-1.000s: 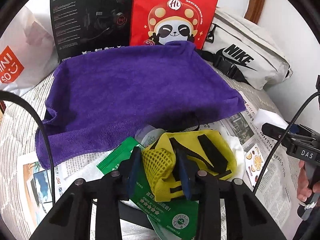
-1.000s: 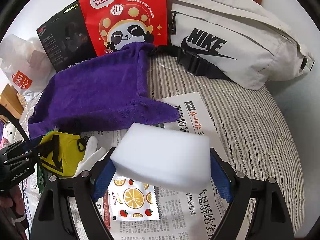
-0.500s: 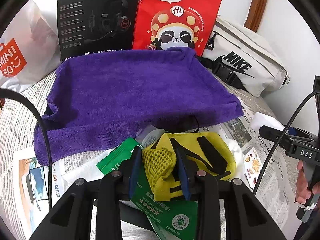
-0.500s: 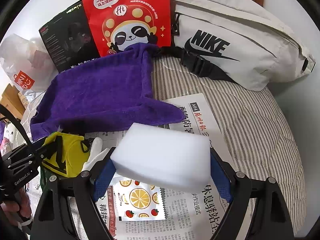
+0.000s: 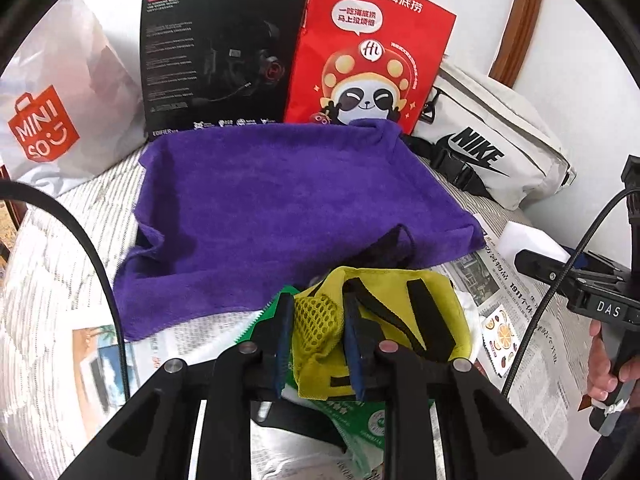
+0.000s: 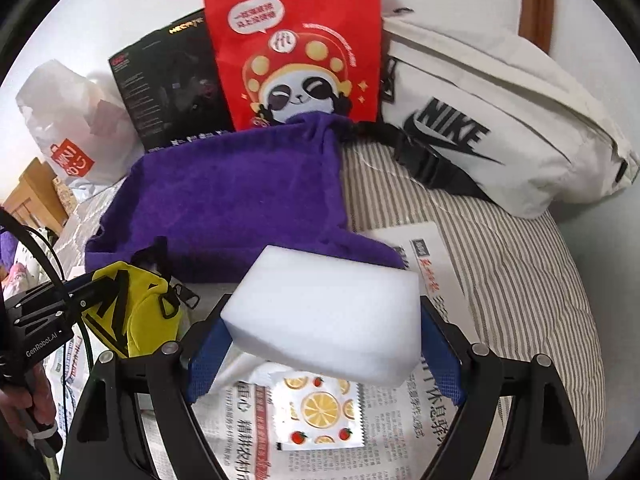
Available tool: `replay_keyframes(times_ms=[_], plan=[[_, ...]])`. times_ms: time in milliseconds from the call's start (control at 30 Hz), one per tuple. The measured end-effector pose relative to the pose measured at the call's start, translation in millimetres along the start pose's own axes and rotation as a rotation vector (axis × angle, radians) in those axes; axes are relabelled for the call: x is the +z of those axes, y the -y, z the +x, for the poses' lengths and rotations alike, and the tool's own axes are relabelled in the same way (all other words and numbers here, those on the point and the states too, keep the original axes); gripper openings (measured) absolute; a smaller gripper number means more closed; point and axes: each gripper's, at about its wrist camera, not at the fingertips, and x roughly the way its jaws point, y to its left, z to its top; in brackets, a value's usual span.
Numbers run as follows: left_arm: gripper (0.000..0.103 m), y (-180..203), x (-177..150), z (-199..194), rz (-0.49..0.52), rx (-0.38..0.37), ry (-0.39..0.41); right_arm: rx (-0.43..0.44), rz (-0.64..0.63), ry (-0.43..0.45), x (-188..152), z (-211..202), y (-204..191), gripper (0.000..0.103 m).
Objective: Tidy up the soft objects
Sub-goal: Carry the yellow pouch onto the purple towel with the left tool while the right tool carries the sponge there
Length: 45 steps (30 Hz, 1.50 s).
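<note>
Yellow pouch (image 5: 384,332) lifted, clamped in left hand-held gripper (image 5: 318,344)

Twin close downward wrist views, shared purple towel (image 5: 288,208)

A bed with a grey-striped quilt (image 6: 508,280) fills the room's lower part; a plain white wall (image 5: 580,80) rises behind it in bright, even light; a brown wooden frame (image 5: 520,28) runs up the wall; light wooden furniture (image 6: 38,196) stands at far left.

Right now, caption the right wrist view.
Right gripper holds white foam sponge block above newspaper, near purple towel.
</note>
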Motion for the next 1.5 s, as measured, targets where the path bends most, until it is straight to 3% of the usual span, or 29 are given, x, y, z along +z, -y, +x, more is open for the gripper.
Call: replay_keyframes(times_ms=[700,1500], plan=[[0.023,-50,33,-35,-0.038,0.067,0.045,0.081,-0.079,0.031,48,9,-38,0.085],[0.023,-89,104,43,-0.044,0.067,0.01,0.065,-0.15,-0.027,119,108,-65,0.085]])
